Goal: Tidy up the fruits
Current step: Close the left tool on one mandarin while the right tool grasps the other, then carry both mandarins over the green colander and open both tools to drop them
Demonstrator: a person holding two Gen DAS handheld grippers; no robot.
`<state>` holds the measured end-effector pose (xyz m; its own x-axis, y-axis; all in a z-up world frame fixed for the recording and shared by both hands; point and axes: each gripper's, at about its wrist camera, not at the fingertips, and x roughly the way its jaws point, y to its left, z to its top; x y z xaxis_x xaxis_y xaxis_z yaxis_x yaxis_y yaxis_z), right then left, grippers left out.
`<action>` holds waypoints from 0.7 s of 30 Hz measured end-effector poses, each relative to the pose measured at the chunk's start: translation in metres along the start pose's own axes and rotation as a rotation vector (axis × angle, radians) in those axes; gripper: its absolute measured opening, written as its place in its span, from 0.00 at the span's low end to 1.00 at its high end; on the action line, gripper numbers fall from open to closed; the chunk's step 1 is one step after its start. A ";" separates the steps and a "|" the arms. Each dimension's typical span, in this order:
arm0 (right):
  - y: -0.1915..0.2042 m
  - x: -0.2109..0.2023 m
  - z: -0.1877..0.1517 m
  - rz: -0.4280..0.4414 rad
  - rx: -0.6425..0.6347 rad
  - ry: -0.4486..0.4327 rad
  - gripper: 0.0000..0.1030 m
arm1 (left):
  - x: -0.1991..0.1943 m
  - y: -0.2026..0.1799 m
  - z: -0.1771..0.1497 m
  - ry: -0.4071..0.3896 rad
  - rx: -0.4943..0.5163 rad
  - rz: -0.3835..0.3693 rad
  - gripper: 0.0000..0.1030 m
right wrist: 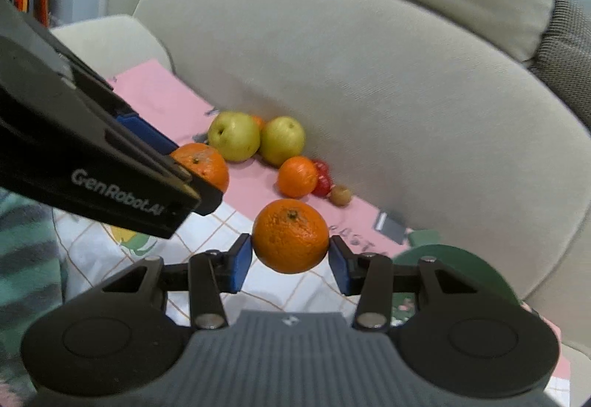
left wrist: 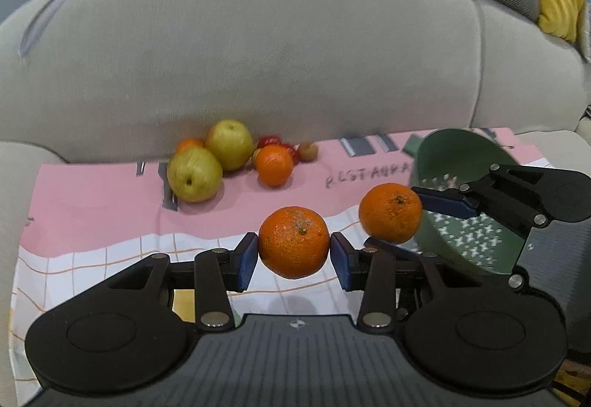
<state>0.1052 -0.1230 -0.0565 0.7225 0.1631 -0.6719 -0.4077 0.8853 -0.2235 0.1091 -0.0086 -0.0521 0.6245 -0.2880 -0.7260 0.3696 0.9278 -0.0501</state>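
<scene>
Two hand-held grippers each carry a mandarin above a pink and white patterned cloth (left wrist: pixel 92 192) spread over a beige sofa (left wrist: pixel 277 48). The left hand-held gripper (left wrist: pixel 293 247) pinches the left mandarin (left wrist: pixel 293 246) across its middle between blue pads, stem scar facing up. The right hand-held gripper (right wrist: pixel 290 253) pinches the right mandarin (right wrist: pixel 290 236) the same way, its fruit hanging just in front of a green colander (left wrist: pixel 461 156) that stands at the right side of the cloth. Against the sofa back lies the remaining pile: two yellow-green pears (left wrist: pixel 194 173), a loose mandarin (left wrist: pixel 274 165), another orange fruit half hidden behind the pears, something red, perhaps strawberries (left wrist: pixel 271 142), and a small brownish fruit (left wrist: pixel 307 151) that is hard to identify. The mandarins look light, round and slightly soft, with dimpled skin that should grip well; a squeeze at the widest part seems right, firm but gentle, since hard pressure could bruise them. The pears are likely heavier and smoother, and the red fruit fragile.
</scene>
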 end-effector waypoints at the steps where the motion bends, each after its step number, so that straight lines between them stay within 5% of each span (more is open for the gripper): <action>1: -0.003 -0.007 0.000 -0.007 0.009 -0.008 0.41 | -0.004 -0.004 0.001 -0.008 0.008 -0.001 0.46; 8: -0.034 -0.042 -0.013 -0.041 0.117 -0.017 0.41 | -0.025 -0.037 0.006 -0.052 0.084 -0.026 0.46; 21: -0.111 -0.041 -0.052 -0.034 0.298 0.160 0.41 | 0.003 -0.111 0.017 0.010 0.253 -0.174 0.46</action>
<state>0.0913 -0.2504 -0.0406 0.6264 0.0817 -0.7752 -0.1866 0.9813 -0.0474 0.0819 -0.1162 -0.0365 0.5303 -0.4340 -0.7284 0.6309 0.7758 -0.0029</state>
